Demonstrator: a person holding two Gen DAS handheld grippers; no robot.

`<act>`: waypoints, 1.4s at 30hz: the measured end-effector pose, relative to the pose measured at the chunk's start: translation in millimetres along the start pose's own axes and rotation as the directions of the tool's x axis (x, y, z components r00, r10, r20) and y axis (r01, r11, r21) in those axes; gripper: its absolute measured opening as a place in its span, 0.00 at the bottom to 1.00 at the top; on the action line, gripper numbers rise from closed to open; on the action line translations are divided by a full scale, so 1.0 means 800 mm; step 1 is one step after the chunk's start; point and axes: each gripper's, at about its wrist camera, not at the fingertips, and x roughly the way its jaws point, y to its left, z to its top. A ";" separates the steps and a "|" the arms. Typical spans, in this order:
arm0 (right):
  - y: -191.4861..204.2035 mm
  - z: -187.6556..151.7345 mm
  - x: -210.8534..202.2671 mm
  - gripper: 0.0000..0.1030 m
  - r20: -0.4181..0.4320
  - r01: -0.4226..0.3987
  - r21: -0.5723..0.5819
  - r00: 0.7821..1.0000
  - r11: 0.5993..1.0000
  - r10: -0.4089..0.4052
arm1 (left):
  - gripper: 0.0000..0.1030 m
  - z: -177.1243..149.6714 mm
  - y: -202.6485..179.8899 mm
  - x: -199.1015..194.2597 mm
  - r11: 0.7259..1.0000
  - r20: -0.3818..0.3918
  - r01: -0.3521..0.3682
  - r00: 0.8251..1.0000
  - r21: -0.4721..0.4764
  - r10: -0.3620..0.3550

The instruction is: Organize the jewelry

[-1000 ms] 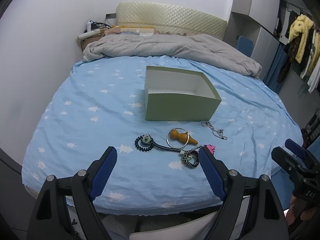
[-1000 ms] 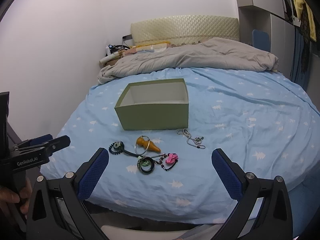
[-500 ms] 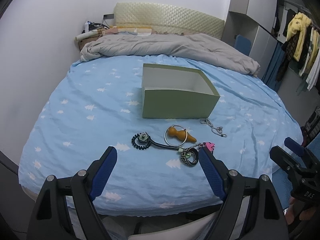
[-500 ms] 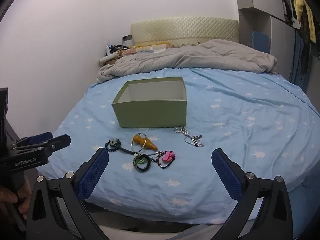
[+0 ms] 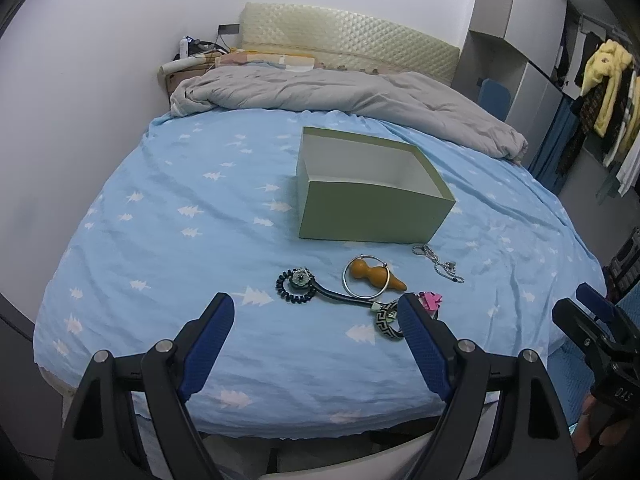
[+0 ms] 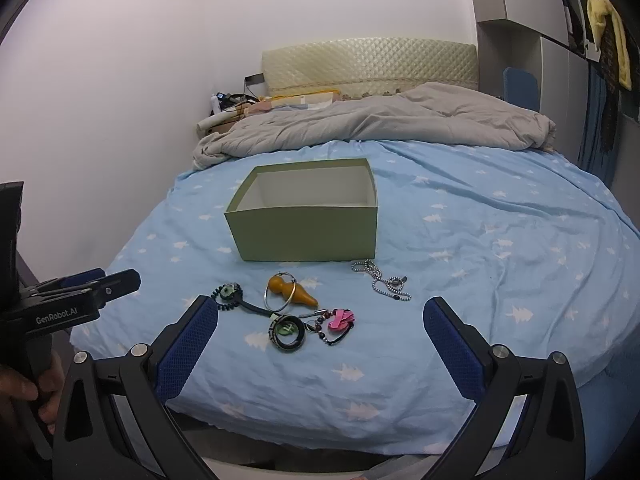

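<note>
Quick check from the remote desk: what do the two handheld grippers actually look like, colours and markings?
Both grippers, left and right, are black frames with silver bolts and blue textured pads on the jaws. The left one's body reads "GenRobot.AI" in white; the right one's carries white characters, possibly "D45".

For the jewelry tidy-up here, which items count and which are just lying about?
Job:
- green box, open
- ball chain
- silver ring around the orange gourd
- patterned bangle
- pink charm
- black coil band

Lying about:
- grey duvet
- hanging clothes
- bedside clutter
</note>
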 end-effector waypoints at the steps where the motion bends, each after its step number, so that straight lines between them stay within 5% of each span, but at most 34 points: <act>1: 0.000 0.000 0.001 1.00 -0.002 0.002 -0.001 1.000 1.000 -0.002 | 0.82 0.000 0.001 0.000 1.000 0.000 -0.001 1.000 -0.002 0.001; 42: -0.009 -0.020 0.040 1.00 -0.066 0.021 0.034 0.998 0.999 -0.019 | 0.82 -0.011 0.012 0.036 1.000 -0.049 -0.012 0.999 0.005 0.013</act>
